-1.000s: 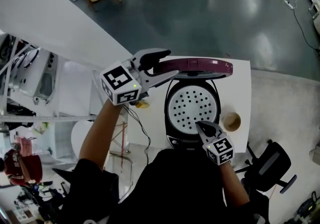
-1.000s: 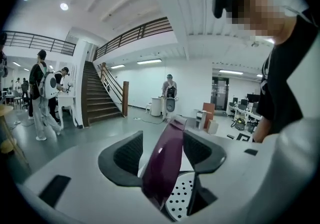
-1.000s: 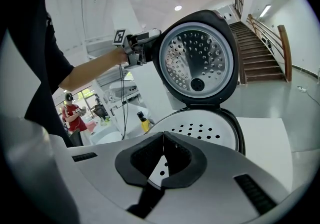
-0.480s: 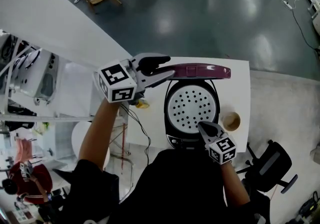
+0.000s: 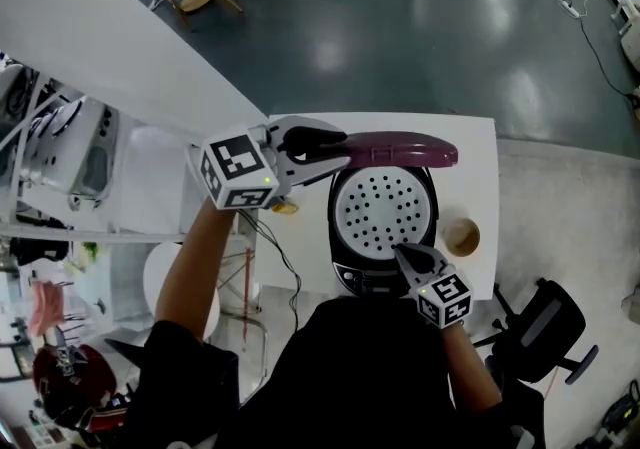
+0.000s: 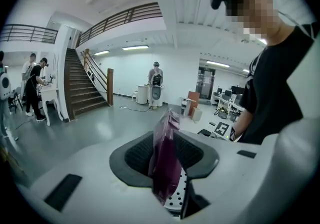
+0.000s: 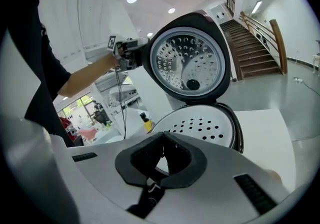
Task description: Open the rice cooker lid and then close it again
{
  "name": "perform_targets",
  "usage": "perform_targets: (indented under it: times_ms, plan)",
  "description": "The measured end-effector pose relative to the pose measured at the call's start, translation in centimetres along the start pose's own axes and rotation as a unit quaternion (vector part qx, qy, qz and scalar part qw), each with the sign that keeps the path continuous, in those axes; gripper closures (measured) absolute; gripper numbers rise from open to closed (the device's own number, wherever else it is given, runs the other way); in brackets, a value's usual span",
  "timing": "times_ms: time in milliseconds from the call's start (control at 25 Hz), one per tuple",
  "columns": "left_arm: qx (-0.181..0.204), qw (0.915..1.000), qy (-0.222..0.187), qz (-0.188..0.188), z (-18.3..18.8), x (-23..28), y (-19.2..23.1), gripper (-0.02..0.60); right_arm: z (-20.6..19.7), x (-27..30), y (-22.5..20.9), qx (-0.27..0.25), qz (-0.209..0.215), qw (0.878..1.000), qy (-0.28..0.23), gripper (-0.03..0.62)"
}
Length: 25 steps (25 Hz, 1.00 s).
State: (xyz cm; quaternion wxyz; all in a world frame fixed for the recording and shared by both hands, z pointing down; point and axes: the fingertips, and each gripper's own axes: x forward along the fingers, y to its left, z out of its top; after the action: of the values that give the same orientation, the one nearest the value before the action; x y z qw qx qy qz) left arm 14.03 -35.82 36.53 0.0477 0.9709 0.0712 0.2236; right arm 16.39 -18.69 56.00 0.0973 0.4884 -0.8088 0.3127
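the rice cooker (image 5: pixel 342 237) stands on the white table (image 5: pixel 482 177), directly ahead of you. its purple lid (image 5: pixel 400 149) is raised and stands upright at the 12 o'clock edge of the pot. below it, the white perforated tray (image 5: pixel 385 209) is exposed. your left gripper (image 5: pixel 335 149) is at the 9 o'clock end of the lid. its jaws have just been closing, the lid's edge is between them, and the pads are clamped on it from both sides. your right gripper (image 5: pixel 402 255) rests at the 6 o'clock side of the cooker. its jaws are pressed together and hold nothing. a small tan cup (image 5: pixel 461 236) sits on the table at 3 o'clock of the cooker, just beside it.
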Motion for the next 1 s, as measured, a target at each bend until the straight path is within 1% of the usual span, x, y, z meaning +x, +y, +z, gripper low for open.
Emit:
perform_targets:
  times_ms: [120,240,320,520,600,680,800,880,1000]
  plan:
    - [0.032,0.9991,0.025,-0.005,-0.4,0.2,-1.3,0.477,-0.3,-0.3,0.5,-0.008,-0.004,1.000,-0.001,0.594]
    - [0.071,0.9958,0.057,0.002,-0.8,0.4,-2.1,0.483,-0.7,-0.7,1.0,-0.020,-0.011,1.000,0.001,0.594]
    - [0.086,0.9937,0.072,0.006,-0.9,0.6,-2.5,0.486,-1.1,-1.0,1.3,-0.019,-0.013,1.000,-0.001,0.594]
    - [0.109,0.9894,0.096,0.013,-1.5,0.7,-3.7,0.488,-1.7,-1.6,2.0,-0.019,-0.022,1.000,-0.008,0.594]
    - [0.114,0.9882,0.101,0.015,-1.8,0.8,-4.1,0.488,-1.6,-2.1,1.7,-0.011,-0.031,0.999,-0.017,0.594]
    - [0.115,0.9880,0.101,0.017,-2.1,0.8,-4.5,0.488,-1.4,-2.7,1.0,-0.003,-0.048,0.998,-0.030,0.594]
    - [0.117,0.9887,0.093,0.014,-2.5,0.8,-5.2,0.488,-1.2,-3.8,0.1,-0.017,-0.074,0.996,-0.038,0.594]
    - [0.116,0.9891,0.089,0.013,-2.8,0.8,-5.7,0.488,-1.1,-4.3,-0.2,-0.025,-0.083,0.995,-0.041,0.594]
    - [0.118,0.9890,0.088,0.013,-3.4,1.0,-6.5,0.489,-1.3,-5.2,-0.5,-0.022,-0.094,0.994,-0.047,0.594]
